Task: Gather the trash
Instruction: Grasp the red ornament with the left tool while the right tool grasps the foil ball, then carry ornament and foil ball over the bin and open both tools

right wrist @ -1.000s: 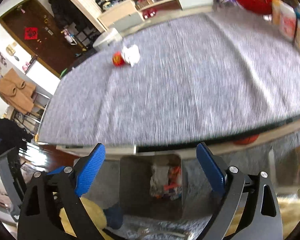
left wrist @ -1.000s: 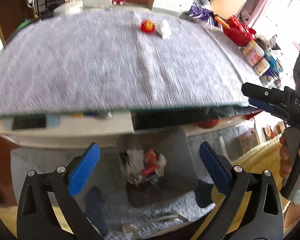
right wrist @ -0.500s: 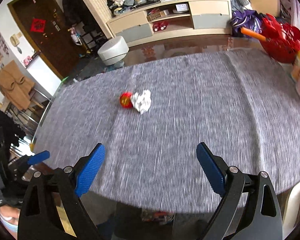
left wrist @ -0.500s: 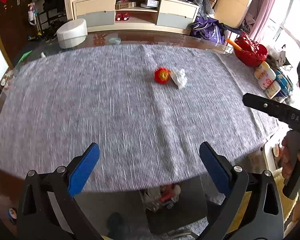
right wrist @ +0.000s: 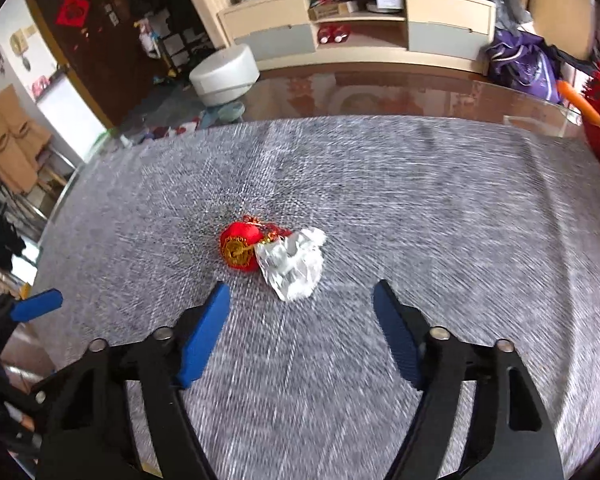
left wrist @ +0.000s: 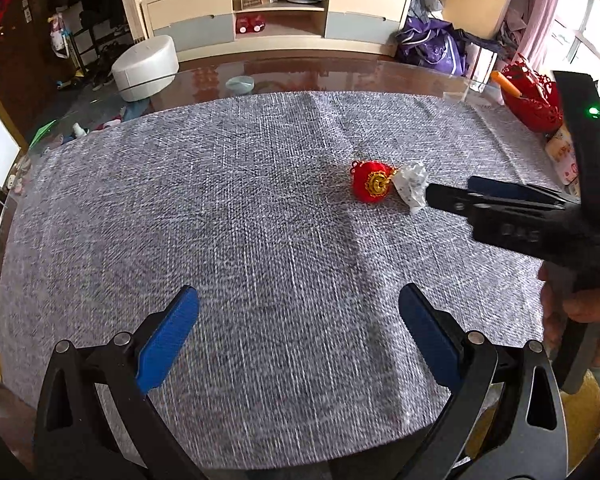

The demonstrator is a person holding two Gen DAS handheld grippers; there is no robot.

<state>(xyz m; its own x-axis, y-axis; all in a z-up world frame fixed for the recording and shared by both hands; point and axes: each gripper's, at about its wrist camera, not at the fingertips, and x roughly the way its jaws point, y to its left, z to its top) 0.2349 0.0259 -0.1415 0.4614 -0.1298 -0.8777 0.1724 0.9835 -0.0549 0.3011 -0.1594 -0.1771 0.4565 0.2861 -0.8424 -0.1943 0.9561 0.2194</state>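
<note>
Table [left wrist: 260,76]: glass-topped, mostly covered by a grey woven cloth [left wrist: 240,220]; the cloth gives a rough, non-slip bed, so small things on it likely stay put when nudged.

Left gripper [left wrist: 298,336]: jaws wide apart, nothing between them; hangs over the near part of the cloth, well apart from the trash.

Right gripper [right wrist: 300,324]: jaws have just been closing partway yet stand apart, nothing between them; tips just short of the paper.

Red ornament [right wrist: 238,250]: round, cloth-covered, gold trim; lies mid-cloth, touching the paper on its left; probably soft and light; whether it counts as trash, cannot tell.

Crumpled paper [right wrist: 294,266]: white wad, mid-cloth; judged very light, soft, crushable, not fragile; best pinched across its bulky middle, pads either side, keeping clear of the ornament's gold cord.
</note>
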